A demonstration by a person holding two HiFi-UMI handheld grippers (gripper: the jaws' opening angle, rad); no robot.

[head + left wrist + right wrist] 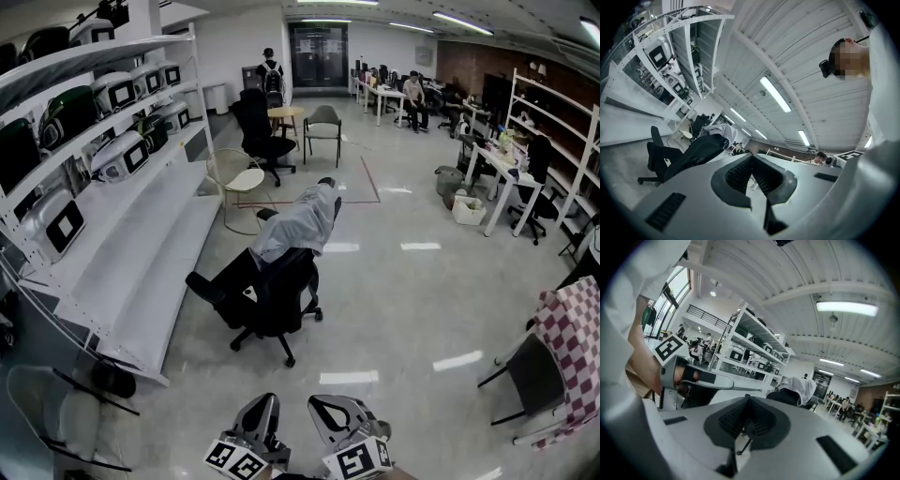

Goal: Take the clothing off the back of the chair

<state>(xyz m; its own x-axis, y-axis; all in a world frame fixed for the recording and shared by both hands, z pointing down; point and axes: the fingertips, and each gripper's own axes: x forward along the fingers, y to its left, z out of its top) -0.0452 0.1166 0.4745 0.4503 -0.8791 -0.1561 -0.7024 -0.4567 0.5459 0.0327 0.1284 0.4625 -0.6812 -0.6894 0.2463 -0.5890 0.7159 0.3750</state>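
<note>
A black office chair (265, 292) stands in the middle of the floor, with a pale grey garment (302, 221) draped over its backrest. Both grippers are held low at the bottom edge of the head view, well short of the chair: the left gripper (262, 412) and the right gripper (336, 414), side by side. In the left gripper view the jaws meet, the gripper (751, 161) is shut and empty, and the chair (686, 157) and garment (723, 131) lie ahead to the left. The right gripper (747, 403) is also shut and empty, with the garment (802, 387) ahead to the right.
White shelving (141, 225) with boxy devices runs along the left. A round white chair (239, 183) stands beyond the black one. A chair with a red-checked cloth (567, 361) is at the right and a clear chair (56, 412) at the lower left. Desks and people sit far back.
</note>
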